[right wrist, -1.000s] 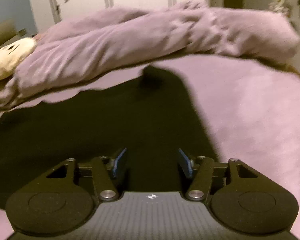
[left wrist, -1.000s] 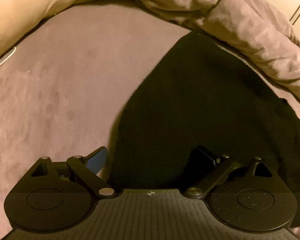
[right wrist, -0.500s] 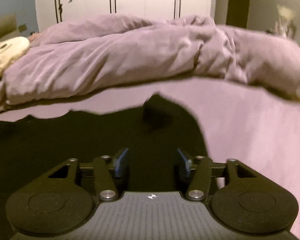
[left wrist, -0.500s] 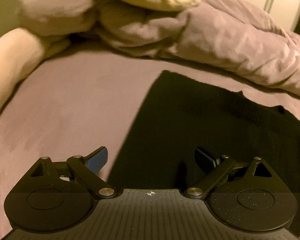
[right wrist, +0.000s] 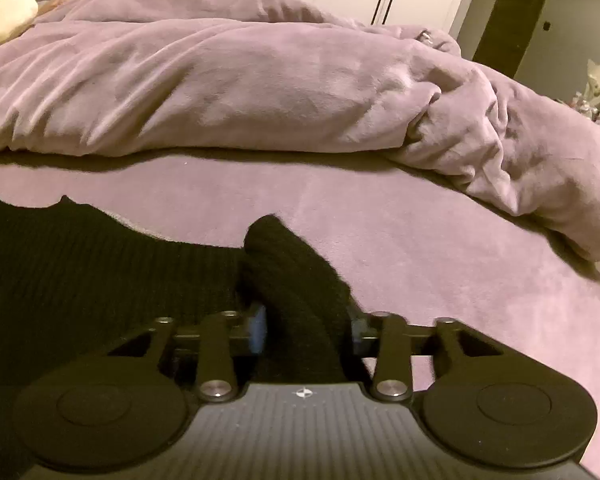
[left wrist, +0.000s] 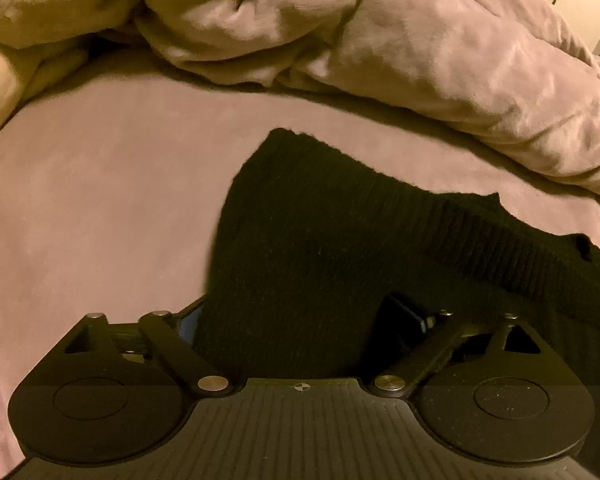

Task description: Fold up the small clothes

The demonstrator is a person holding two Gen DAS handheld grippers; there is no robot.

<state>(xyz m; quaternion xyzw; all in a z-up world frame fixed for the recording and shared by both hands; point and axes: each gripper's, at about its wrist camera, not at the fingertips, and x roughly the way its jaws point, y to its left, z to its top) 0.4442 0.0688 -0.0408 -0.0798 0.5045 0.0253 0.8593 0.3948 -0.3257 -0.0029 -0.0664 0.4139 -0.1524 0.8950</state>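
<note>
On the purple bed (right wrist: 380, 216) our right tongs (right wrist: 306, 326), just closing, pinch the black knit garment (left wrist: 320, 248) while our left tongs (left wrist: 300, 316) straddle its left edge wide; folding looks barely begun.

Mauve bed (right wrist: 440, 240) under black knit garment (right wrist: 80, 264), bunched duvet (right wrist: 240, 80)

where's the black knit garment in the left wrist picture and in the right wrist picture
Left wrist: black knit garment fills centre and lower right, running between the left gripper fingers.
Right wrist: black knit garment lower left, one bunched fold pinched in the right gripper.
Shared landmark: the rumpled purple duvet behind it.
</note>
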